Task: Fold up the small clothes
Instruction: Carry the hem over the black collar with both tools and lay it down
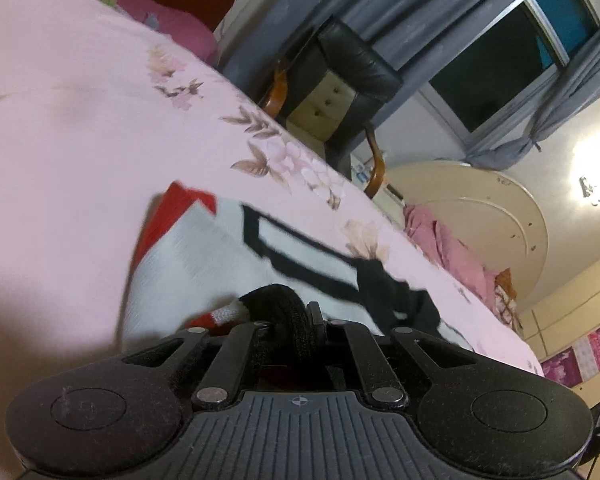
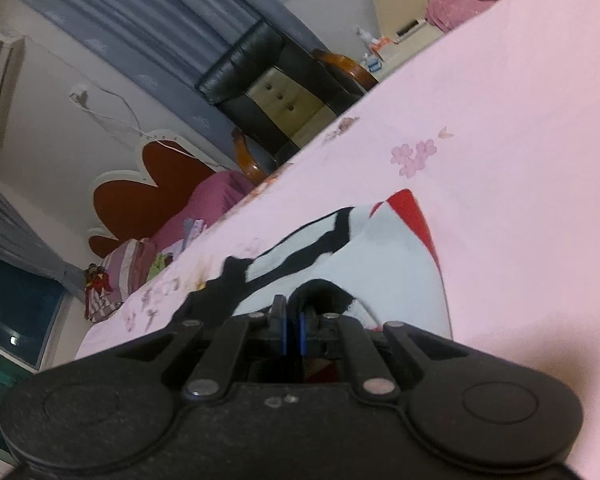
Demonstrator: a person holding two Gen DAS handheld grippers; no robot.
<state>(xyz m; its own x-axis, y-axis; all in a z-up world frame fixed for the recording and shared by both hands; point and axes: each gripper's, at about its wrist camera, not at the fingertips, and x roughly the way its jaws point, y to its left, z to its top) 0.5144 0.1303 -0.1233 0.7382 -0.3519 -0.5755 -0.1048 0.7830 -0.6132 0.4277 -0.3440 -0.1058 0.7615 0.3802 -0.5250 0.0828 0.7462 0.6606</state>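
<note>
A small white garment (image 1: 204,264) with black and red trim is held by its black edge, pinched in both the closed left gripper (image 1: 296,320) and the closed right gripper (image 2: 294,316), lifted partly off the pink bedsheet (image 1: 80,100) near its far edge, presumably so that it can be folded over.

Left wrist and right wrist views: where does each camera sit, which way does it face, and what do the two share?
Left wrist: on the left gripper, looking along its shut fingers over a white garment on the pink bedsheet; only the gripper shows.
Right wrist: on the right gripper, looking over the same garment; only the gripper shows.
Shared: garment, bedsheet, black armchair.
</note>
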